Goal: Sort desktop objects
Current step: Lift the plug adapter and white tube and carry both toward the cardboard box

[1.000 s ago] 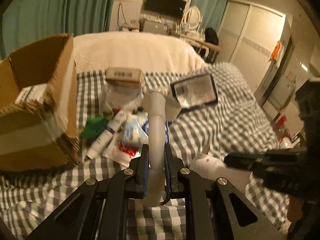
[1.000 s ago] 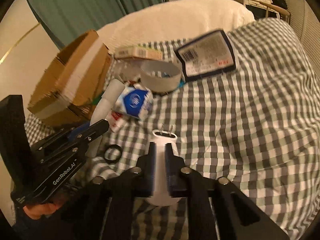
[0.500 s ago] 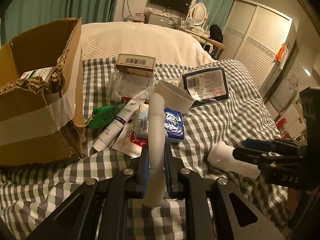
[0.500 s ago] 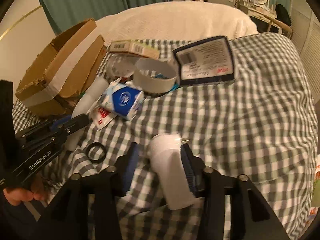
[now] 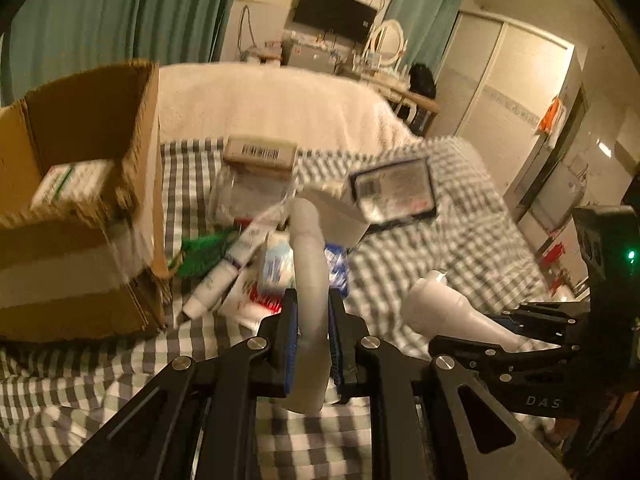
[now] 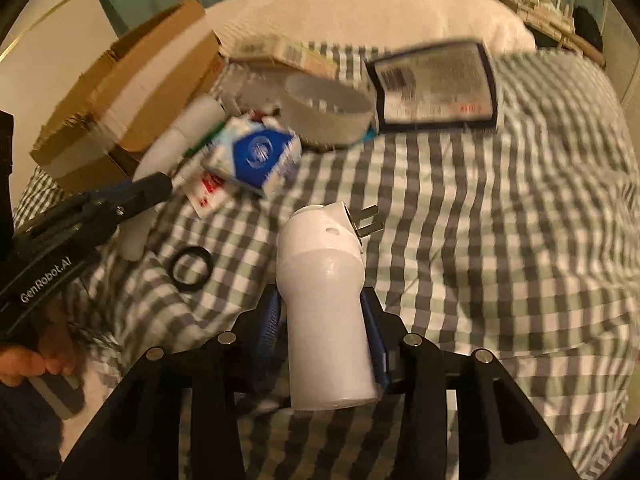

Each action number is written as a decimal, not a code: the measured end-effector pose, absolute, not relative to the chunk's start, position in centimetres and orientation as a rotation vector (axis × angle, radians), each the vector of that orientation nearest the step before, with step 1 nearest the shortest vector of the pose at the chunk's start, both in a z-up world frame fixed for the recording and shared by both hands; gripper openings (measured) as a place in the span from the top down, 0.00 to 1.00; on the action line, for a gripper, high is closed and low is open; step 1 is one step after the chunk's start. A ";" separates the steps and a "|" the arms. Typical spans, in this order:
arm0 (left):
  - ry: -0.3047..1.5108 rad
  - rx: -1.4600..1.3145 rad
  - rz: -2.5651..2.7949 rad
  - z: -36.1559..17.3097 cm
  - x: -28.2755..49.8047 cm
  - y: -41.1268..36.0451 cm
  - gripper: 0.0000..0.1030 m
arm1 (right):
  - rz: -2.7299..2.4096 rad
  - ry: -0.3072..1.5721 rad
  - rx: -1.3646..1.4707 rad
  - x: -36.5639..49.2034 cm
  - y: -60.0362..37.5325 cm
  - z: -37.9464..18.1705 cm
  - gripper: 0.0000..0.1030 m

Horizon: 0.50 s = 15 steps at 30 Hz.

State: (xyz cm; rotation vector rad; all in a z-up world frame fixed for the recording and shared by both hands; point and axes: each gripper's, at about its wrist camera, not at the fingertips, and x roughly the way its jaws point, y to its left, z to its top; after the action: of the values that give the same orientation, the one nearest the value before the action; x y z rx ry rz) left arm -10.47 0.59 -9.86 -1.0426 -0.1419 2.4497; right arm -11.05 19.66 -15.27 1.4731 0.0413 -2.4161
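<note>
My left gripper (image 5: pixel 311 320) is shut on a white curved tube (image 5: pixel 308 264) and holds it above the checked cloth. My right gripper (image 6: pixel 324 320) is shut on a white plug-in device (image 6: pixel 324 288) with metal prongs (image 6: pixel 368 220); it also shows in the left wrist view (image 5: pixel 444 308). An open cardboard box (image 5: pixel 80 208) stands at the left with a small white carton (image 5: pixel 68 184) inside. A pile lies beside it: a blue-and-white packet (image 6: pixel 256 152), a white cream tube (image 5: pixel 216 280), a green item (image 5: pixel 200 252), a white ring-shaped tub (image 6: pixel 328 108).
A dark-framed card (image 6: pixel 436 88) and a flat barcode box (image 5: pixel 260 152) lie at the back of the pile. A black ring (image 6: pixel 191 268) lies on the cloth near the left gripper (image 6: pixel 120 208). The checked cloth (image 6: pixel 500 240) spreads to the right.
My right gripper has closed on the white plug-in device and lifted it, prongs pointing forward. The left gripper has kept hold of the tube and shifted slightly.
</note>
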 end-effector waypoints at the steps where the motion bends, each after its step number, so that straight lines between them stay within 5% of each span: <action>1: -0.159 -1.010 2.456 -8.9 -10.3 0.4 0.87 | -2.415 0.026 1.450 -11.0 19.6 -14.6 0.62; 15: -0.232 -0.754 2.761 3.8 -13.3 -8.8 0.87 | -2.406 0.116 0.929 -14.7 10.4 -0.2 0.62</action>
State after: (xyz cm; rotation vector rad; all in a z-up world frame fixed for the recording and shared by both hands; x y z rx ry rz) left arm -13.27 -8.84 3.85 -0.7543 -0.2315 2.7613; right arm -14.69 10.41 -0.22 0.9293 0.1157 -2.4062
